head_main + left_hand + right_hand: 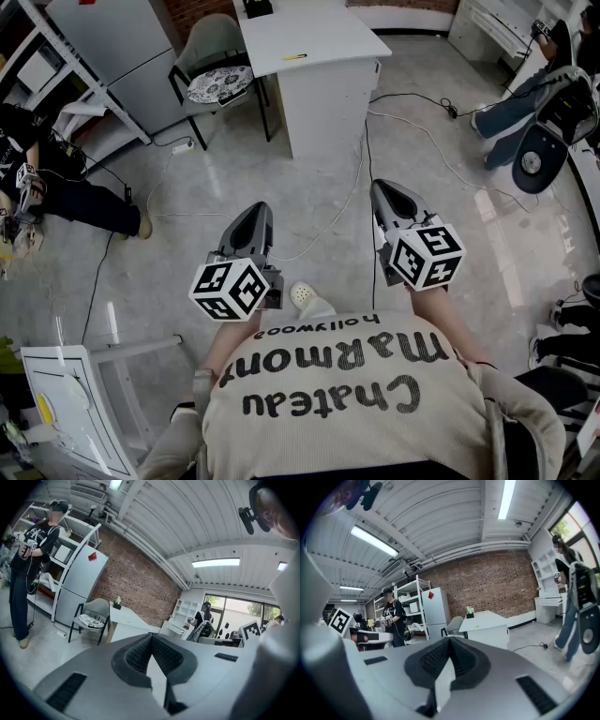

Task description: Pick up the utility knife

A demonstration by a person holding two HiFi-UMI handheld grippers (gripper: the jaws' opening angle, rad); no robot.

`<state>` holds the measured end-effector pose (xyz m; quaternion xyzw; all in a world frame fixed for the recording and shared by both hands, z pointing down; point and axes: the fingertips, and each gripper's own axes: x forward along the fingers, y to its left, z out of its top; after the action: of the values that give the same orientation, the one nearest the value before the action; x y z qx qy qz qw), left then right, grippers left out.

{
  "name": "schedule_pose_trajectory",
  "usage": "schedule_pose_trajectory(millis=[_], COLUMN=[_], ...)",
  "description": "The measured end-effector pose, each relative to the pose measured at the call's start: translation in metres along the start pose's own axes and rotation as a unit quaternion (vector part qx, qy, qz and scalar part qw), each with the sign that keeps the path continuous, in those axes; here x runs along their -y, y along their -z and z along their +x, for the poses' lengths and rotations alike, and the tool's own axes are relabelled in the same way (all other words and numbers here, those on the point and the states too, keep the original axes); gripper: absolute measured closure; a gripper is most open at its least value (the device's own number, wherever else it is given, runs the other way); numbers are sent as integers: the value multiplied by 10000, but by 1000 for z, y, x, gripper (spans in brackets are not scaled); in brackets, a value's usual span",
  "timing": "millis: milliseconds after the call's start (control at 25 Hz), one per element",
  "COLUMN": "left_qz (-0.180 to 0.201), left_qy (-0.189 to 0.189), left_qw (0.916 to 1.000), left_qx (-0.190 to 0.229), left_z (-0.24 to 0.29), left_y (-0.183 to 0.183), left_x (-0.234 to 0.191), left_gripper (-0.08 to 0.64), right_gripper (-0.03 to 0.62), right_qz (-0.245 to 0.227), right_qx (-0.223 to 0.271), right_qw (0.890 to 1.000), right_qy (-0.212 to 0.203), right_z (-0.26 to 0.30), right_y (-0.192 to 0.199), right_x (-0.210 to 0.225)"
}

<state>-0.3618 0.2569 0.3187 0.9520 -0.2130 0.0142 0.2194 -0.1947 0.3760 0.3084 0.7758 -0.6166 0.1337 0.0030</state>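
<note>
The utility knife (295,57) is a small yellow strip lying on the white table (323,37) at the far end of the floor. It also shows as a yellow speck in the left gripper view (125,621) and in the right gripper view (474,627). My left gripper (260,210) and right gripper (382,187) are held side by side in front of my chest, well short of the table and pointing towards it. In both gripper views the jaws meet at the tip, left gripper (151,636) and right gripper (450,639), with nothing between them.
A grey chair (214,67) with a patterned cushion stands left of the table, and a grey fridge (122,47) further left. Cables (337,211) trail over the floor. One person (56,187) is at the left, another (525,98) sits at the right. A white rack (75,394) is near my left.
</note>
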Motion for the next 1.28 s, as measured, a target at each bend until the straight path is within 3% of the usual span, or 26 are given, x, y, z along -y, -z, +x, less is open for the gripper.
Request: schedule_pose_trajectory(millis=[320,560,880,1280], left_qz=[-48,114,73,-25], left_qy=[-5,-6,-76,-49], left_qw=[10000,9999,9999,9997], left_qx=[-10,2,113,251], left_z=[1,38,96,148], left_y=[-3,-22,-62,-122], left_x=[-18,-57,-112,-143], left_gripper=[560,560,560,560], right_gripper=[589,589,589,589], right_qz=[213,558,359,302], right_qx=[-83,-29,89,78], right_qw=[9997,9983,9990,9991], right_qy=[-107,-178,-266,-301], right_z=[14,76,170,240], right_y=[10,5,-36,-88], right_x=[-9,-1,4,16])
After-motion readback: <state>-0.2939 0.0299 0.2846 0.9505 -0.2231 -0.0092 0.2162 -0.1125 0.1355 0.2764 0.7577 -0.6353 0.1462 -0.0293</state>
